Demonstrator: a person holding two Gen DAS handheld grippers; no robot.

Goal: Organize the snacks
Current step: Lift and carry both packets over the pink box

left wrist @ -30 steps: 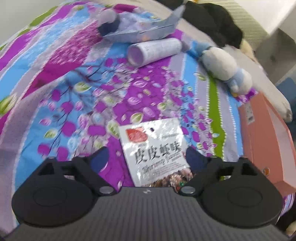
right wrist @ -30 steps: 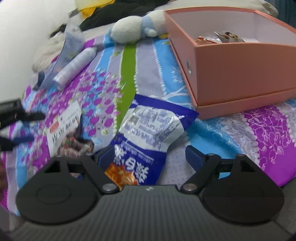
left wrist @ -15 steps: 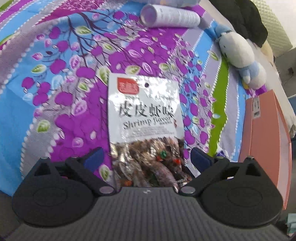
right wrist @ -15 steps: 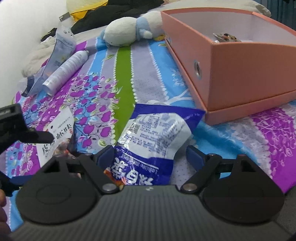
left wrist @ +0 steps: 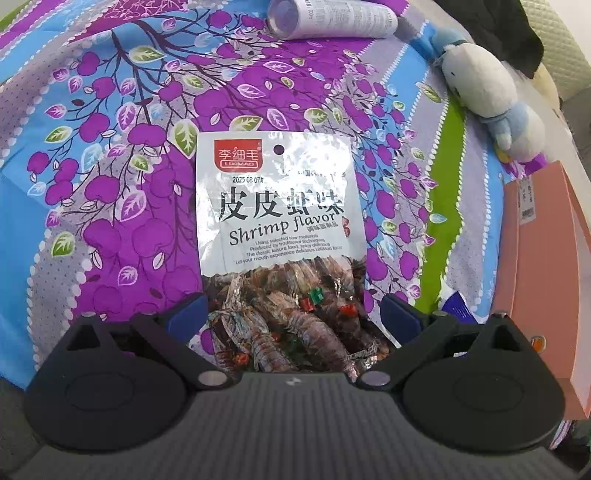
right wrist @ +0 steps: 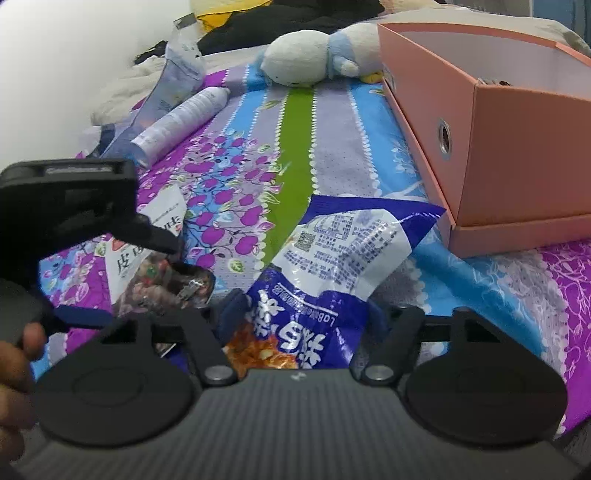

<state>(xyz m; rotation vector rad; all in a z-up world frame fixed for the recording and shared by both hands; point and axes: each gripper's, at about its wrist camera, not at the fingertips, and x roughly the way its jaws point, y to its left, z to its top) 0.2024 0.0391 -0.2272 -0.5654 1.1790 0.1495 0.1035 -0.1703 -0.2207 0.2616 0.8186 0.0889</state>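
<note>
Left wrist view — shrimp snack bag (left wrist: pixel 280 240) lies between the open left tool's (left wrist: pixel 291 314) fingers.

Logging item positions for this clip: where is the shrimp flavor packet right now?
In the left wrist view the shrimp flavor packet lies flat on the floral bedspread, its lower end between the open left tongs, with the white bottle beyond it.

My left gripper (left wrist: pixel 291 317) has closed in on the shrimp packet (left wrist: pixel 280 236); my right jaws now pinch the blue snack bag (right wrist: pixel 325 280).
</note>
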